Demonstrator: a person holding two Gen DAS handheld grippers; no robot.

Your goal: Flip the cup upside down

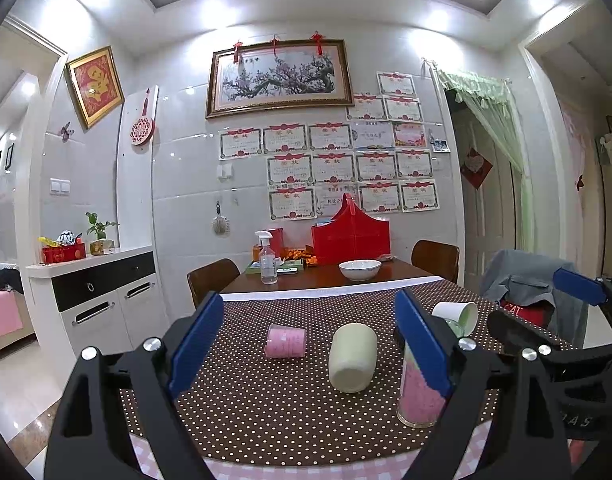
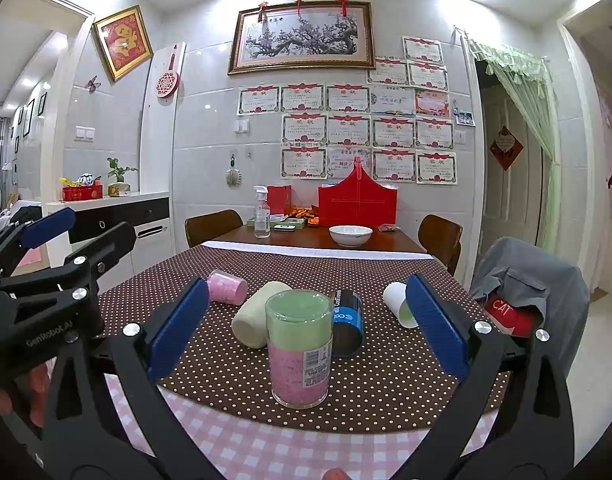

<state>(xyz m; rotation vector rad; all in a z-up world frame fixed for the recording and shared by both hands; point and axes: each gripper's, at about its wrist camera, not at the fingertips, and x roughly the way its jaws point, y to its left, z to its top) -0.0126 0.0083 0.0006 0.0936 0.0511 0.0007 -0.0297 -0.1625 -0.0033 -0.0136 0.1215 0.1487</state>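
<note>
A clear cup with a green and pink lining (image 2: 299,348) stands upright at the near edge of the dotted brown cloth (image 2: 385,380). It shows behind a finger in the left wrist view (image 1: 419,392). My right gripper (image 2: 306,332) is open, its blue pads either side of this cup, not touching. My left gripper (image 1: 309,344) is open and empty, with a cream cup (image 1: 351,358) lying on its side ahead between its fingers. A pink cup (image 1: 286,341), a blue-banded cup (image 2: 347,322) and a white cup with green inside (image 2: 401,304) also lie on their sides.
A white bowl (image 2: 350,235), a spray bottle (image 2: 262,212) and a red basket (image 2: 357,200) sit at the table's far end. Chairs stand around it; the right one carries a grey jacket (image 2: 529,280). A pink checked cloth (image 2: 266,440) covers the near edge.
</note>
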